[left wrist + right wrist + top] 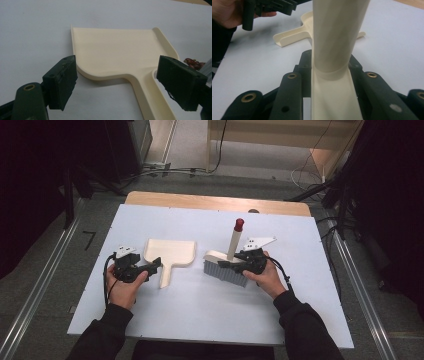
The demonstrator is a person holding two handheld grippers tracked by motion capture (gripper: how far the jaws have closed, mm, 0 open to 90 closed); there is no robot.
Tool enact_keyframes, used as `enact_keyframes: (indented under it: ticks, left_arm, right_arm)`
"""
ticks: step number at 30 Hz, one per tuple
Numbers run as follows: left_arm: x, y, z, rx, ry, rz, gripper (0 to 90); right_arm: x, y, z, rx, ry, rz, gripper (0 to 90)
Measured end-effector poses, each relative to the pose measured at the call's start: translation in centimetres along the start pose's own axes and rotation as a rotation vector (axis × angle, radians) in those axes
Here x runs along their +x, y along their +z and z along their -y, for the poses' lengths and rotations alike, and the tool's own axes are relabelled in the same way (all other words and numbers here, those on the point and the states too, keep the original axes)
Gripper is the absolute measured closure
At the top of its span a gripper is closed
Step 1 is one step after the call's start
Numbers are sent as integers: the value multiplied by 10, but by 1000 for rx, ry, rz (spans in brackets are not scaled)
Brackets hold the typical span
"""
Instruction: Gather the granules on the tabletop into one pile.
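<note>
Two sweeping tools: cream plastic brush (231,255) with grey bristles, upright on surface (210,315), clamped in right gripper (234,265) fingers for sweeping; cream flat dustpan (169,254) lying ready, left gripper (154,265) fingers wide beside handle.

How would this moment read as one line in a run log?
left gripper: open, at dustpan handle | right gripper: shut on brush | beans: beside dustpan
</note>
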State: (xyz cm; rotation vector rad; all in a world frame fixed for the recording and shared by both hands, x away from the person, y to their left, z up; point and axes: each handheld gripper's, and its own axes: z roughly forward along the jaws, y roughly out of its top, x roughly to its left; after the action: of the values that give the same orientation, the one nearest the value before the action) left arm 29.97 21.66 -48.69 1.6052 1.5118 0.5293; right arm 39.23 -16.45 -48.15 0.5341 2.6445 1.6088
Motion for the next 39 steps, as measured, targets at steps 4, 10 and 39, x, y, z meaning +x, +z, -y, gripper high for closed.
enact_keyframes:
  ticks: [4,10,39]
  left_arm:
    - [0,0,0,-2,0,2,180]
    - [1,0,0,-1,0,4,180]
    - [3,0,0,-1,-6,3,180]
  right_arm:
    - [-8,2,-3,14,3,-21,643]
    - [-17,5,-7,30,7,-46,643]
    - [-24,-4,-14,28,34,-102,643]
